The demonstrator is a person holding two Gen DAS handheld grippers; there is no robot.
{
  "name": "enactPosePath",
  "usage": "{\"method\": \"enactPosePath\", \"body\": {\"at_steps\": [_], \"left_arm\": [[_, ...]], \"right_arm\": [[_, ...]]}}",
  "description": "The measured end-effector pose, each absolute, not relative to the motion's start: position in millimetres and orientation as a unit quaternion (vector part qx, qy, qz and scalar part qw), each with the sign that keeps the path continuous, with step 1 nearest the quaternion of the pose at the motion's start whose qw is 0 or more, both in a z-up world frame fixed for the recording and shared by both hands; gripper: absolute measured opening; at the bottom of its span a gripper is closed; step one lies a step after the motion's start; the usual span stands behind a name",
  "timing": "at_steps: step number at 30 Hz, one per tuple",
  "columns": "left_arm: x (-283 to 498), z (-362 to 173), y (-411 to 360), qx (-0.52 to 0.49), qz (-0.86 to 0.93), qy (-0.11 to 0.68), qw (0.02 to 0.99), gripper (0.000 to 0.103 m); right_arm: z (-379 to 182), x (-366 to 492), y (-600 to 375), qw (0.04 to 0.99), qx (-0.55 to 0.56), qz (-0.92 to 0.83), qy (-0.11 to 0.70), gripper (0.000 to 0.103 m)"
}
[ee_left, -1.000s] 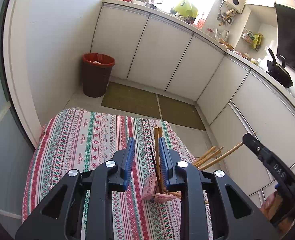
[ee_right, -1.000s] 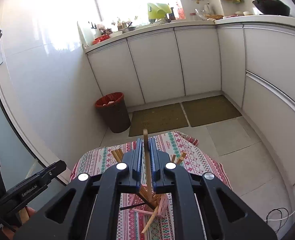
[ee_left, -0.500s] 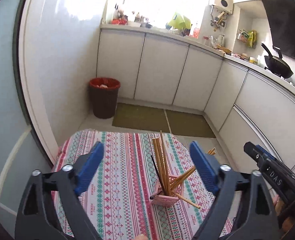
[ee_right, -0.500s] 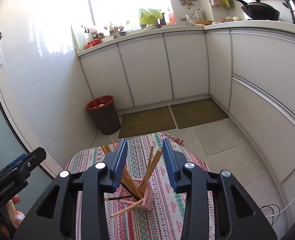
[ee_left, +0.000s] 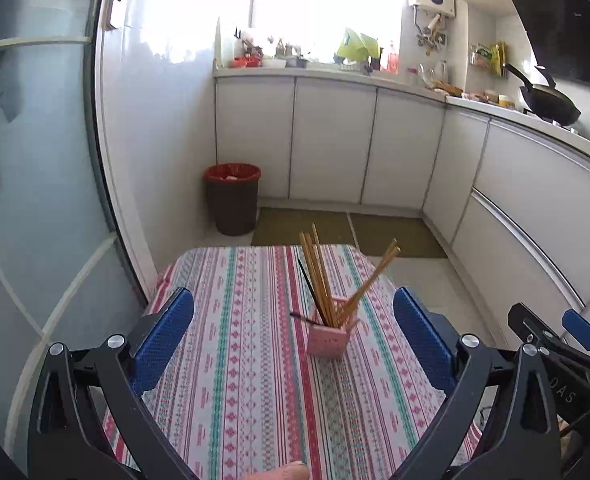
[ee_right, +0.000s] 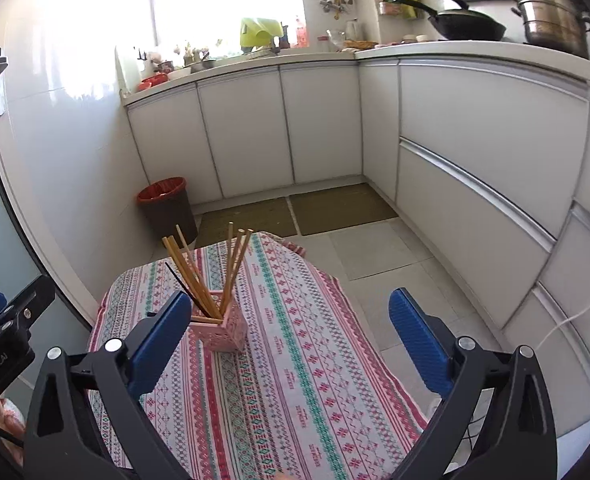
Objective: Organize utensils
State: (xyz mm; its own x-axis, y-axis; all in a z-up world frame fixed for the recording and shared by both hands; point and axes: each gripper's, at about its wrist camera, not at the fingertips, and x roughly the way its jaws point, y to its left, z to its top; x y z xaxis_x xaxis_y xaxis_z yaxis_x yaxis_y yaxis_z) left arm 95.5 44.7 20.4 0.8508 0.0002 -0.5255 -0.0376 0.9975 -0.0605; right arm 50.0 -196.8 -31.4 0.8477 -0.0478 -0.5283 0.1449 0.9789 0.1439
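Note:
A pink holder [ee_left: 329,338] stands on the striped tablecloth [ee_left: 247,380] and holds several wooden chopsticks [ee_left: 319,276] and a black one. It also shows in the right wrist view [ee_right: 223,330], with the chopsticks [ee_right: 231,268] fanned out. My left gripper [ee_left: 295,344] is open and empty, drawn back from the holder. My right gripper [ee_right: 291,340] is open and empty, with the holder just past its left finger. The right gripper also shows at the right edge of the left wrist view [ee_left: 555,340].
A red-lined bin [ee_left: 233,198] stands on the floor beyond the table. White cabinets [ee_left: 331,140] run along the back and right. Floor mats [ee_left: 303,232] lie past the table's far edge. A glass door [ee_left: 35,200] is on the left.
Both grippers have opened wide and pulled back and up from the holder. The chopsticks that they held now stand in the holder.

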Motion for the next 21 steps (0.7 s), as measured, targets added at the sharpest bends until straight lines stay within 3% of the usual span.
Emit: {"method": "enactPosePath", "body": {"at_steps": [10,21], "left_arm": [[39,17,29,-0.009,-0.001,0.288,0.958,0.096],[27,18,32,-0.009,0.002,0.283,0.959,0.096]], "right_arm": [[-30,-20,-206,0.949,0.088,-0.065,0.295,0.096],[-27,-28,-200,0.948,0.082,-0.056,0.303,0.096]]}}
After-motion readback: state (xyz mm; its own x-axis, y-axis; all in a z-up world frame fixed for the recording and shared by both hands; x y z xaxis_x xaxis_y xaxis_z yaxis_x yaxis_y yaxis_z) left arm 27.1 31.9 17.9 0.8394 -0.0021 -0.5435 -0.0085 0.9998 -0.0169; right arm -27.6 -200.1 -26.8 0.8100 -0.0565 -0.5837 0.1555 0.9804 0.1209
